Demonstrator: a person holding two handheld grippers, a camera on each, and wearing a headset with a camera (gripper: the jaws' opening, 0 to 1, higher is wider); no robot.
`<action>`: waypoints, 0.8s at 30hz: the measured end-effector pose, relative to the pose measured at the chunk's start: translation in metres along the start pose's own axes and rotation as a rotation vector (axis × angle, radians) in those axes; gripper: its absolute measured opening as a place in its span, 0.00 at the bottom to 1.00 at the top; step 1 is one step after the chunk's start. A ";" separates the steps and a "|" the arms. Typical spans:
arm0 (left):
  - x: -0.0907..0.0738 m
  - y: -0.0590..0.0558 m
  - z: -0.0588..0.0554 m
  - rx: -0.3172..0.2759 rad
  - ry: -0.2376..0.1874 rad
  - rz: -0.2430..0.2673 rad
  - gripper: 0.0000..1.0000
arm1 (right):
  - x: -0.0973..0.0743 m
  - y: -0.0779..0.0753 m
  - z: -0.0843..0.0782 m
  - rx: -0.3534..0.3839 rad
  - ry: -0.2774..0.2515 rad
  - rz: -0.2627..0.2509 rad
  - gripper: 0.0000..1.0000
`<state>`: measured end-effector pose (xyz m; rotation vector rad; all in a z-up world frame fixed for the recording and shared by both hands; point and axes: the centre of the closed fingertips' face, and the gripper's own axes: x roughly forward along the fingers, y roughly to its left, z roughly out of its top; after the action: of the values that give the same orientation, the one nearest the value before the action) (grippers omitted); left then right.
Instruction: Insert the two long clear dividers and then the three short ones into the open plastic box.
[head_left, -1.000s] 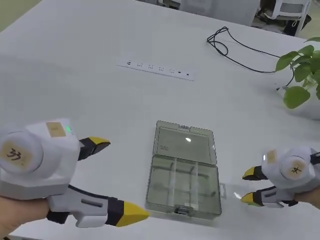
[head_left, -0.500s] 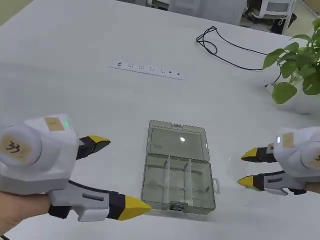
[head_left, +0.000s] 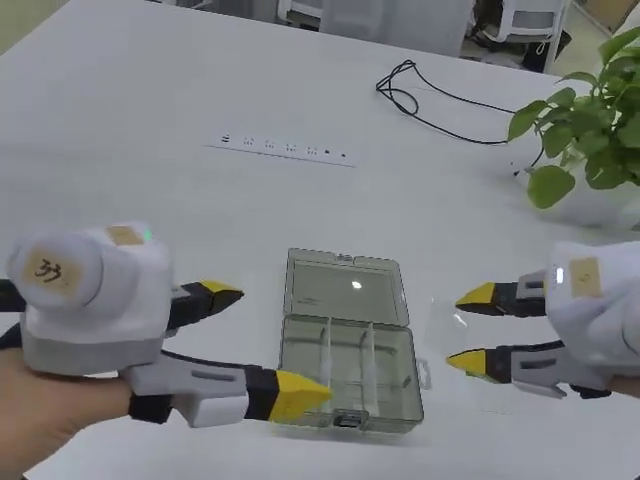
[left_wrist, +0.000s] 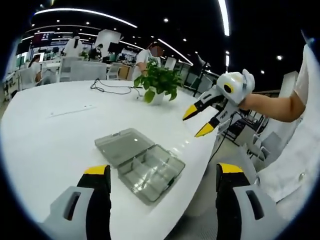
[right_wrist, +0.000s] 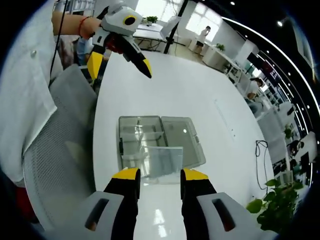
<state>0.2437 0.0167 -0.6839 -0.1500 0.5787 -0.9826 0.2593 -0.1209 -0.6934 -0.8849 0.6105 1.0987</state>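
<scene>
White table (head_left: 150, 100) bears box (head_left: 345, 290) holding two dividers (head_left: 326, 350); left gripper (head_left: 282, 342) gapes empty, right gripper (head_left: 455, 330) pinches another clear divider (right_wrist: 160, 160).

Right gripper (head_left: 470, 328), plant (head_left: 575, 140) cut off at edge, box (head_left: 345, 345) corner behind left gripper (head_left: 265, 343), rim behind clear divider (right_wrist: 161, 159)

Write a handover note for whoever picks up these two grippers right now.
Left gripper: open and empty, hovering at the front-left corner of the plastic box.
Right gripper: fingers closed on a clear divider, held in the air just right of the box.
Box: open on the table, with its lid lying flat behind the tray.
Done: two long dividers stand in the tray.
Left: seat the held divider. I cannot tell how many short ones are already in.
</scene>
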 end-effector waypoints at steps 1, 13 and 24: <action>0.001 -0.001 0.002 -0.018 -0.005 -0.004 0.86 | -0.001 0.000 0.003 -0.002 -0.004 -0.002 0.33; 0.018 -0.021 0.019 -0.231 -0.045 -0.083 0.67 | -0.010 0.008 0.030 -0.036 -0.026 -0.031 0.33; 0.032 -0.038 0.025 -0.405 -0.062 -0.170 0.51 | -0.014 0.017 0.046 -0.056 -0.036 -0.041 0.33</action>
<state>0.2417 -0.0344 -0.6615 -0.5961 0.7111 -1.0112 0.2389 -0.0851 -0.6632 -0.9204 0.5317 1.0972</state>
